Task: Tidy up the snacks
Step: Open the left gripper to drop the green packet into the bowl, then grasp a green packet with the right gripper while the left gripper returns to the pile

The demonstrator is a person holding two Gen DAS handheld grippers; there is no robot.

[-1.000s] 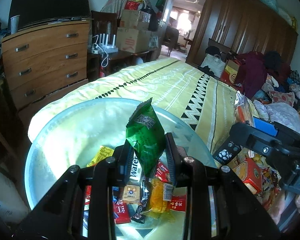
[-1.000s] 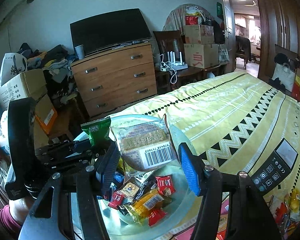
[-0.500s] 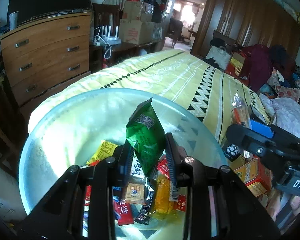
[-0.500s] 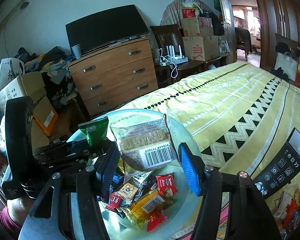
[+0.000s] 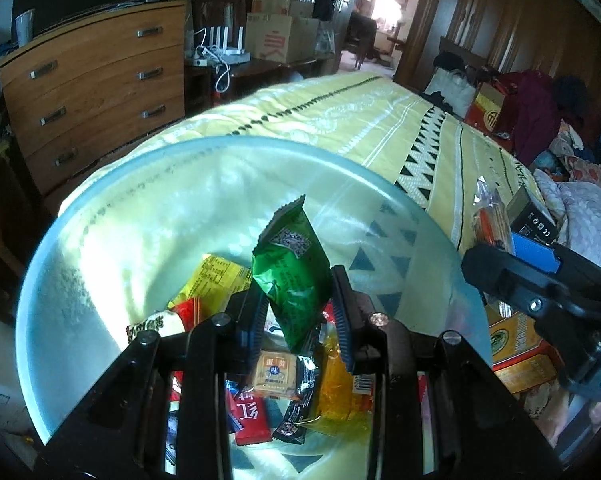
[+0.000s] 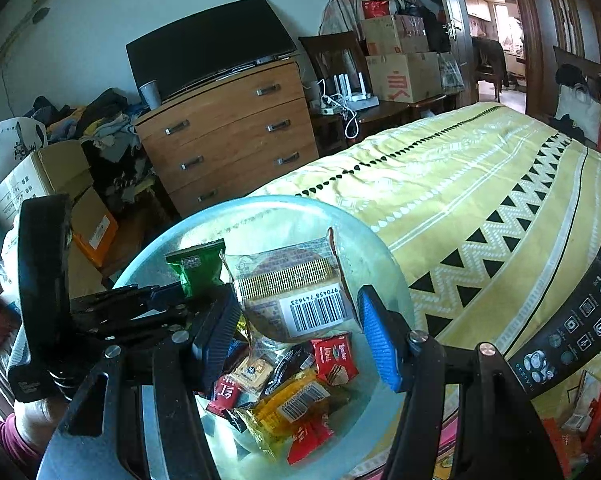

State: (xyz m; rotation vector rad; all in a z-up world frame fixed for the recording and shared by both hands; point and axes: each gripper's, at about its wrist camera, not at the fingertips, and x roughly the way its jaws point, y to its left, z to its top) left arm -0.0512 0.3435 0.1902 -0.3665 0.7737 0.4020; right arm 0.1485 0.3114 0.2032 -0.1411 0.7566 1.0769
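PLACEMENT: you hold both packets above the glass bowl (image 5: 112,216) on the bed, ready for release onto its snack pile | LEFT: left gripper (image 5: 298,314) jaws nearly together, pinching green packet (image 5: 290,268) | RIGHT: right gripper (image 6: 296,334) jaws half spread, clamping clear barcoded packet (image 6: 292,288).

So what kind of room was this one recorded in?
A lived-in, cluttered bedroom, most likely. A bed with a yellow patterned bedspread fills the right side, a wooden chest of drawers stands against the wall with a dark flat screen leaning on top, and dark wooden wardrobes line the far side.
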